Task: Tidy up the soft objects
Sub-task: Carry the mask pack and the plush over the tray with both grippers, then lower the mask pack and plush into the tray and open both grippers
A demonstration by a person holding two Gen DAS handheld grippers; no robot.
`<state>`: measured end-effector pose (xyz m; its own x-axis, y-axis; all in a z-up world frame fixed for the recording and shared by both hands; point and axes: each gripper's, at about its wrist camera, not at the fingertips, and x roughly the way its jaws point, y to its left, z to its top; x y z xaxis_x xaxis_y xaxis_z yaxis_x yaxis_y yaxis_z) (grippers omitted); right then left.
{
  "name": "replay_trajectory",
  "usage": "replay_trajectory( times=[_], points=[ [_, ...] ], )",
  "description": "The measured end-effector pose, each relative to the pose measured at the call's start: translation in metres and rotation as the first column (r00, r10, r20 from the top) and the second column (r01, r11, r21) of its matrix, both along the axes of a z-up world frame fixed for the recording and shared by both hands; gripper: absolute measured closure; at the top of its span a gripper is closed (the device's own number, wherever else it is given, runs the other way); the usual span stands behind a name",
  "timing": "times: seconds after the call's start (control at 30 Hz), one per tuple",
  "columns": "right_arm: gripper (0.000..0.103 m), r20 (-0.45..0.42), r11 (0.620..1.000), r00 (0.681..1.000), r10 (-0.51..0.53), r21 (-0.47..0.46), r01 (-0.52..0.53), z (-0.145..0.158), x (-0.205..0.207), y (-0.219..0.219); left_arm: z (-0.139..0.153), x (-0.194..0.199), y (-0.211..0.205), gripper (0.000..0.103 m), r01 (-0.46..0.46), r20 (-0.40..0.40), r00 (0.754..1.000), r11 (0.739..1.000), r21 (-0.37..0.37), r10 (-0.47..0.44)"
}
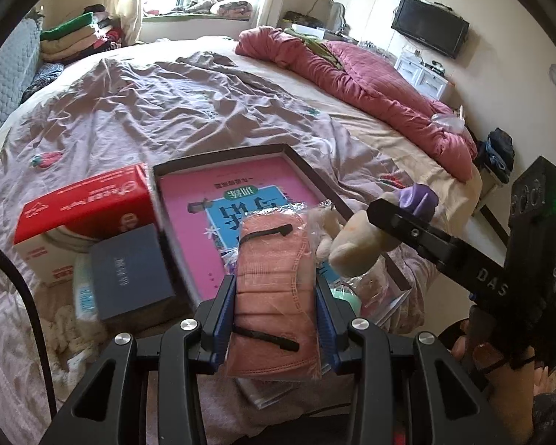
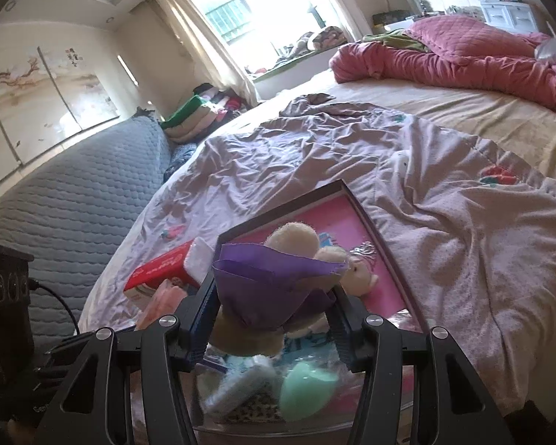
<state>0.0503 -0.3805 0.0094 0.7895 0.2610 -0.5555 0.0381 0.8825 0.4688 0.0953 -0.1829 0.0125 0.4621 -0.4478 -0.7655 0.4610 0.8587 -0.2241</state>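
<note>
Left tool (image 1: 276, 319) clamps the bagged masks (image 1: 272, 296), right tool (image 2: 274, 319) grips the plush (image 2: 278, 289), both above the tray (image 1: 300, 161) on the bed (image 1: 159, 111). Risk: slick bag could slide out, or the two tools bump over the tray.

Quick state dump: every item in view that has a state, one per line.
left hand-held gripper: shut on pink mask pack
pink mask pack: bagged, held up
right hand-held gripper: shut on plush toy
plush toy: held above tray
tray: book inside
red box: closed
</note>
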Motion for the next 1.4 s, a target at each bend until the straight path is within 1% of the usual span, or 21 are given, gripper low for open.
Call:
replay_trajectory(
  times=[0.33,0.4,0.57,0.83,1.0,1.1,1.27,1.33,1.4],
  points=[
    [0.047,-0.03,0.999,0.999,-0.029,0.017,0.029,-0.015,0.003,-0.018,-0.012,0.009,-0.025,0.063,0.023,-0.019,1.0,0.999,0.025,-0.022],
    [0.047,-0.035,0.999,0.999,-0.028,0.029,0.029,-0.018,0.006,-0.019,-0.014,0.009,-0.03,0.063,0.025,-0.014,1.0,0.999,0.038,-0.024],
    [0.047,-0.061,1.0,0.998,-0.013,0.027,0.015,-0.026,0.015,-0.016,-0.02,0.012,-0.037,0.063,0.03,-0.012,0.999,0.997,0.067,-0.029],
    [0.046,-0.112,1.0,0.994,0.0,0.006,0.0,-0.046,0.028,-0.012,-0.03,0.02,-0.039,0.063,0.024,-0.038,0.999,0.997,0.074,-0.022],
    [0.045,-0.117,1.0,0.993,-0.009,-0.01,0.008,-0.051,0.033,-0.014,-0.036,0.023,-0.038,0.063,0.024,-0.056,0.998,0.997,0.071,-0.02],
    [0.045,-0.12,1.0,0.993,-0.011,-0.019,0.009,-0.054,0.037,-0.014,-0.037,0.025,-0.039,0.062,0.027,-0.071,0.997,0.998,0.055,-0.023],
    [0.045,-0.128,0.999,0.992,-0.012,-0.034,0.008,-0.057,0.042,-0.013,-0.039,0.027,-0.041,0.062,0.031,-0.067,0.997,0.998,0.06,-0.027],
    [0.045,-0.13,0.999,0.991,-0.015,-0.042,0.01,-0.057,0.042,-0.012,-0.039,0.027,-0.041,0.062,0.031,-0.066,0.997,0.998,0.062,-0.027],
    [0.041,-0.132,0.998,0.991,-0.024,-0.059,0.016,-0.058,0.042,-0.012,-0.04,0.027,-0.041,0.062,0.031,-0.066,0.997,0.998,0.06,-0.027]
  ],
)
